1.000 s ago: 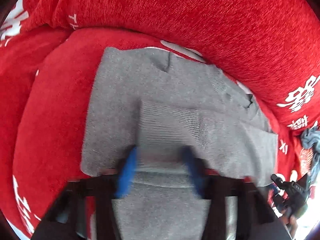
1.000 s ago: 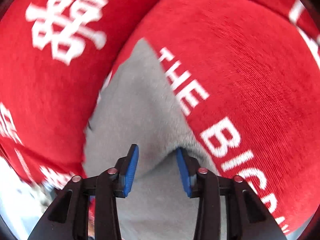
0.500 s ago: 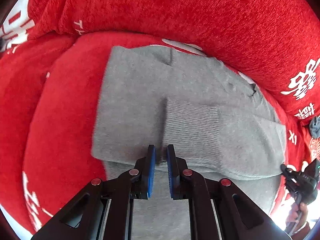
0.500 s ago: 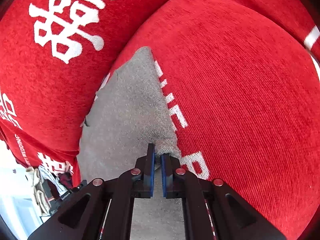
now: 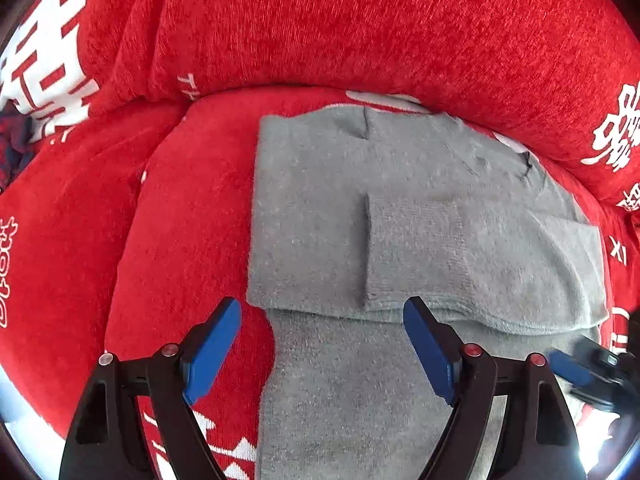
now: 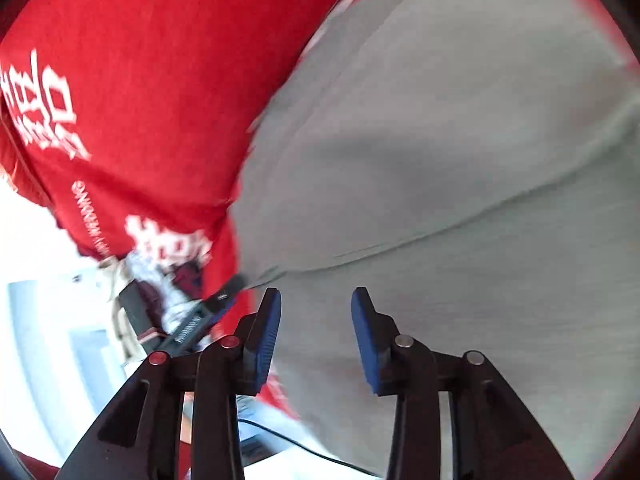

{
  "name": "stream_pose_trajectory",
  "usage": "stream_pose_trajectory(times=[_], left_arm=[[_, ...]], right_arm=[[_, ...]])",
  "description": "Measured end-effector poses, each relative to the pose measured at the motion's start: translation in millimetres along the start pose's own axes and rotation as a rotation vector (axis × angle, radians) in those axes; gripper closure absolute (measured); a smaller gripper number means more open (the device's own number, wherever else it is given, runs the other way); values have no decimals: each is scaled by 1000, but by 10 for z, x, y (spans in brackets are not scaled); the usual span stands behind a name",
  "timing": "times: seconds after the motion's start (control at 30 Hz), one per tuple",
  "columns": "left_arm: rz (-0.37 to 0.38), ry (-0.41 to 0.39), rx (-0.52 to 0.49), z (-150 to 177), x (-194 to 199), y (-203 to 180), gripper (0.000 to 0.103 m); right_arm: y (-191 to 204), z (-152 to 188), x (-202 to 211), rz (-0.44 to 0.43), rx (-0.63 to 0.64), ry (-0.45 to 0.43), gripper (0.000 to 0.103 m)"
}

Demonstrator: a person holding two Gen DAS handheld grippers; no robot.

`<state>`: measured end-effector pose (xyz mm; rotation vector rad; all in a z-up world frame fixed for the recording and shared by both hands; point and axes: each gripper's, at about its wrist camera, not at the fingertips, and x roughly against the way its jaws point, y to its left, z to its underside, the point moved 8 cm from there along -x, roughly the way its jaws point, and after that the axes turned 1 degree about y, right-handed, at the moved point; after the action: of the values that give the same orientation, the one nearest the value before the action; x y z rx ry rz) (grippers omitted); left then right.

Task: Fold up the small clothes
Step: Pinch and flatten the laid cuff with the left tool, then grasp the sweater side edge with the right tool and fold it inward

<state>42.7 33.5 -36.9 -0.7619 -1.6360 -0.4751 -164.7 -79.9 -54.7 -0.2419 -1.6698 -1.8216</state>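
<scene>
The left claw (image 5: 322, 344) stands released, its blue pads spread wide with nothing between them; its jaws have just been opening. It points steeply down at the grey knit garment (image 5: 400, 220), which lies flat on a red sofa cover (image 5: 192, 216) printed with white lettering. Just ahead of the left pad sits the lower left corner of the folded upper section. Ahead of the right pad, a sleeve (image 5: 416, 256) lies folded across the body, its ribbed cuff edge running straight away from the claw. Under both pads, the unfolded lower part of the garment runs back toward the onlooker.

Handling judgement: the knit is light, soft and limp. It has no stiffness, so any lifted edge will sag and drag the layers beneath. The fuzzy surface likely clings to the plush cover and does not slide freely. It is not fragile. Take hold at an edge or a corner, pinching all layers together, never at the flat middle.

Further right, the right claw (image 6: 316, 320) is also released, pads apart and empty; its jaws have just been opening too. Its view is blurred. Grey cloth fills the area ahead and to its right, with a fold line (image 6: 460, 224) crossing ahead of the pads. The lower hem is the probable next grip, one claw near each corner.
</scene>
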Motion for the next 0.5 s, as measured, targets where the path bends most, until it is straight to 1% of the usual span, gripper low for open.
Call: stream_pose_trajectory(times=[0.07,0.2,0.23,0.33,0.4,0.5], left_arm=[[0,2,4,20,7,39,19],[11,-2,30,56,30,131,19],[12,-2,39,71,36,160,19],[15,-2,64,127,50,234,19],[16,1,73,165,61,281,19],[11,-2,72,200,72,330,19]], right_arm=[[118,-7,-291,-55,-36,-1,62],[220,-50,-753,-119,-133,-1,62],[229,-54,-814,-115,-139,3,62],[228,-39,-982,-58,-159,16,62],[200,-48,-989,-47,-178,2,62],[200,-71,-1004,-14,-183,-22,66]])
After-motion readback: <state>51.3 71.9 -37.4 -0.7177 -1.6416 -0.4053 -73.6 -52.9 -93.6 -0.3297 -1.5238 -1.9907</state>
